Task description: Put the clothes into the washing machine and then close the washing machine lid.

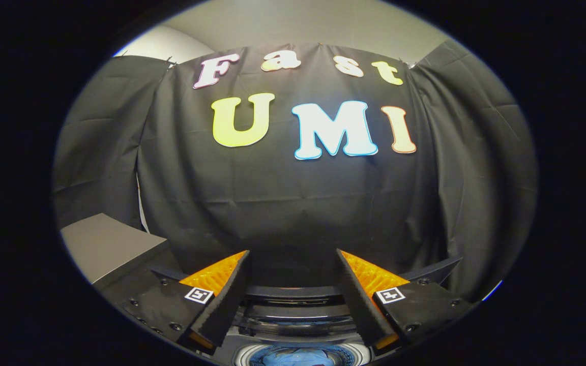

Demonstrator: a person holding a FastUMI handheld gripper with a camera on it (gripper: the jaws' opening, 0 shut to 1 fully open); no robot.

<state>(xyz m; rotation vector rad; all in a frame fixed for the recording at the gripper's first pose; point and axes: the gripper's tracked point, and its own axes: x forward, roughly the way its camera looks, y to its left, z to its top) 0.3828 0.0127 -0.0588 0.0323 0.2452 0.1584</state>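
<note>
My gripper (293,254) is open, its two fingers spread wide with nothing between them, pointing at the black cloth wall. Below and between the fingers lies the top of the washing machine (295,311), dark with a curved back panel. Its round drum opening (298,356) shows beneath the fingers, with blue clothes (293,359) inside it. The lid's position is hidden from me.
A grey flat-topped box or cabinet (102,244) stands to the left of the machine, beside my left finger. The black cloth wall (293,203) hangs close behind the machine and wraps round both sides.
</note>
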